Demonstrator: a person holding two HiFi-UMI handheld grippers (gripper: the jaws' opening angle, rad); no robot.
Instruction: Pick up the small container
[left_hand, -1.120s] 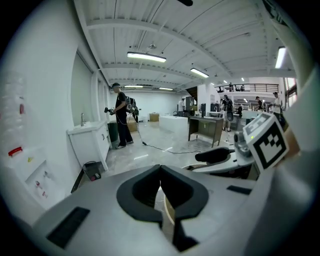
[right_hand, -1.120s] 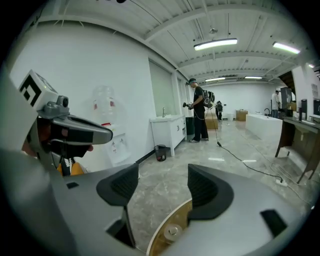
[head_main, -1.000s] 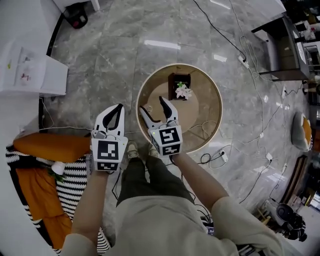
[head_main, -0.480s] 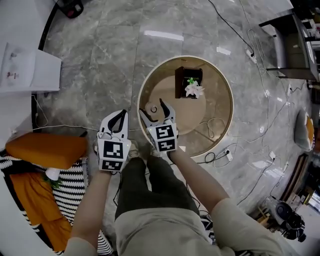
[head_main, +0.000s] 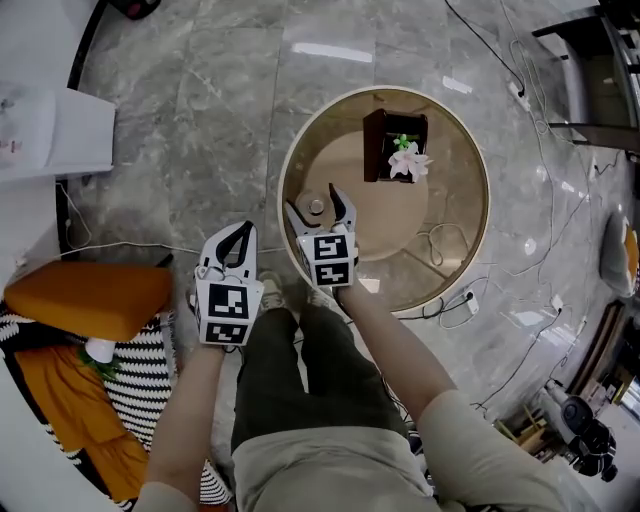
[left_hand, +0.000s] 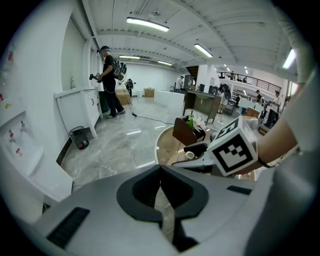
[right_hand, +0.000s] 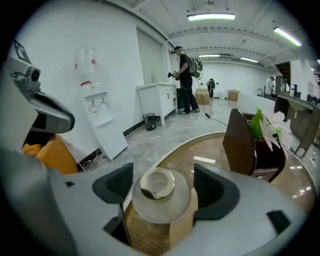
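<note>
Jaws of the right gripper (head_main: 312, 200) stand well apart over the round table (head_main: 340, 160), at the table's edge nearest to the person. The small container (head_main: 316, 207) stands upright on the table top, exactly between these two jaws. In the right gripper view the container (right_hand: 160, 197) is a round frosted body with a pale golden cap, and one dark pad of the right gripper (right_hand: 163, 192) is on each side of it, very close. I cannot tell if the pads already touch it. The container rests on the table and is not lifted.

At the far side of the table, well apart from the container, stands a dark brown box (head_main: 385, 145) with a white flower (head_main: 410, 160) and green leaves in it. In the right gripper view this box (right_hand: 247, 145) is beyond the container, to the right, on the table (right_hand: 210, 150).

The left gripper (head_main: 237, 232) is off the table, just beside its left edge and above the grey marble floor (head_main: 200, 120). Its jaws are closed together, and the left gripper view shows nothing between them (left_hand: 161, 192). A thin cable (head_main: 440, 245) lies on the table's right part. Left of the table, on the floor side, lies an orange cushion (head_main: 85, 300).
</note>
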